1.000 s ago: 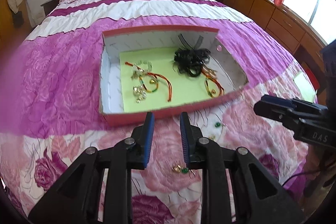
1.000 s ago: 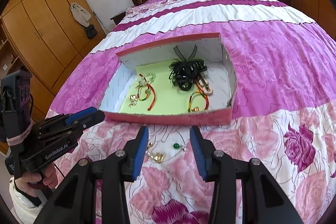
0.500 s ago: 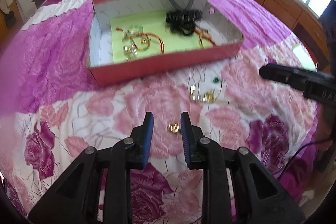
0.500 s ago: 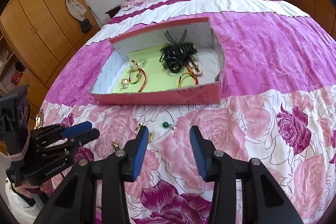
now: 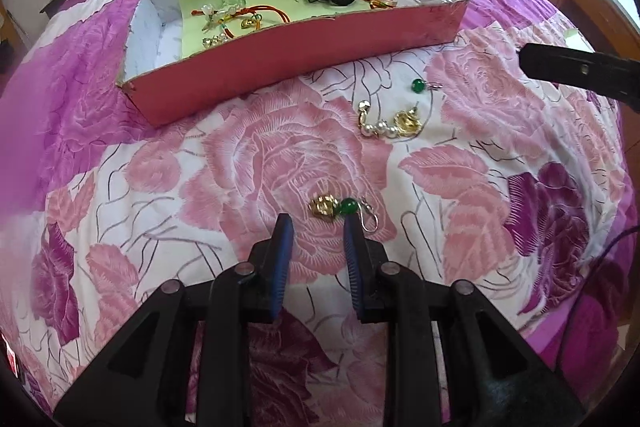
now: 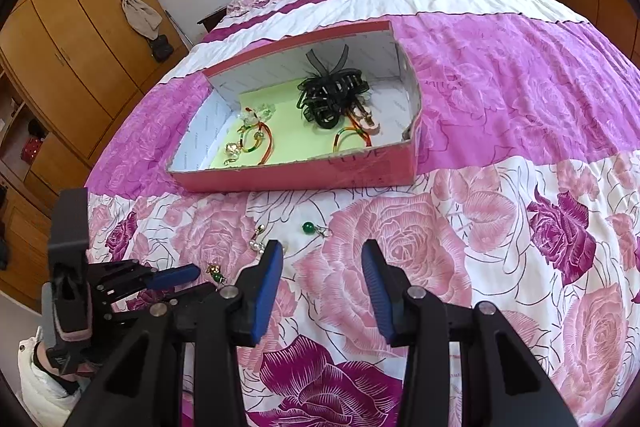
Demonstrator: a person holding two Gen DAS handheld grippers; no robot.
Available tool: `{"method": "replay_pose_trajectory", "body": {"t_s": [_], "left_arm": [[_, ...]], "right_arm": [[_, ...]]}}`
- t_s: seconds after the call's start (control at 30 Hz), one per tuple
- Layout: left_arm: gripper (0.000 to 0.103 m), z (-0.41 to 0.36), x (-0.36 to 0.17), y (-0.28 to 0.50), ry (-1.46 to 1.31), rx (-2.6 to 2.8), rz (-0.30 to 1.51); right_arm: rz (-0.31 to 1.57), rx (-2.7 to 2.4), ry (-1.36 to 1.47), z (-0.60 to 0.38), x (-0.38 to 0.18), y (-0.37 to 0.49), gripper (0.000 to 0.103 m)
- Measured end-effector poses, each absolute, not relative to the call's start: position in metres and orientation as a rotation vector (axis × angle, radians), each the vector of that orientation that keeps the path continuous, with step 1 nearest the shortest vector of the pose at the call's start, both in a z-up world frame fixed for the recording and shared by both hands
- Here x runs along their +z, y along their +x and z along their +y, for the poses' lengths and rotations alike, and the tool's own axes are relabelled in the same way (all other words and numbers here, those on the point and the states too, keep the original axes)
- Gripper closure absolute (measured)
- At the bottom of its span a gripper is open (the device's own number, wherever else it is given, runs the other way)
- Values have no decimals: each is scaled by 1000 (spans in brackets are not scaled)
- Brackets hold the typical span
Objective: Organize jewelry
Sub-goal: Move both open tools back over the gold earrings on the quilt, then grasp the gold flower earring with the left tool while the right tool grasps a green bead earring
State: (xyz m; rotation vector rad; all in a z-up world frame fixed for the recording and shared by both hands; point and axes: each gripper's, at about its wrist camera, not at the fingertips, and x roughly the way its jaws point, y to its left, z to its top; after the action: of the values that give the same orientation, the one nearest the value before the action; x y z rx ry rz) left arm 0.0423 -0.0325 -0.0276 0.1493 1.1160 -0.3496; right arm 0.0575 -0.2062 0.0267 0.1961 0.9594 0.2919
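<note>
Earring (image 5: 340, 207) | on bedspread (image 5: 240, 163) | left hand-held gripper (image 5: 317, 227) open, just short

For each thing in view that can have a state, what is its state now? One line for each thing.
Left hand-held gripper: open, empty, just short of the near earring.
Right hand-held gripper: open, empty.
Red box: no lid, jewelry inside.
Near earring: loose on the bedspread, outside the box.
Pearl earring: loose on the bedspread.
Green bead earring: loose on the bedspread.
Black hair clip: inside the box.
</note>
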Motion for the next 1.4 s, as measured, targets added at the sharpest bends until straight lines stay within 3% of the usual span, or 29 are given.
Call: {"method": "replay_pose_trajectory", "body": {"t_s": [0.27,0.33,1.4], "left_arm": [[86,-34,-31,49,164,-344,1088],[97,-35,-31,48,168,-362,1079],[97,1,0,65,0,-276,983]], "right_arm": [[970,290,196,-206,24,59,59],[972,291,196,-205,23,59,59],[1107,284,25,-162,-29,109,64]]}}
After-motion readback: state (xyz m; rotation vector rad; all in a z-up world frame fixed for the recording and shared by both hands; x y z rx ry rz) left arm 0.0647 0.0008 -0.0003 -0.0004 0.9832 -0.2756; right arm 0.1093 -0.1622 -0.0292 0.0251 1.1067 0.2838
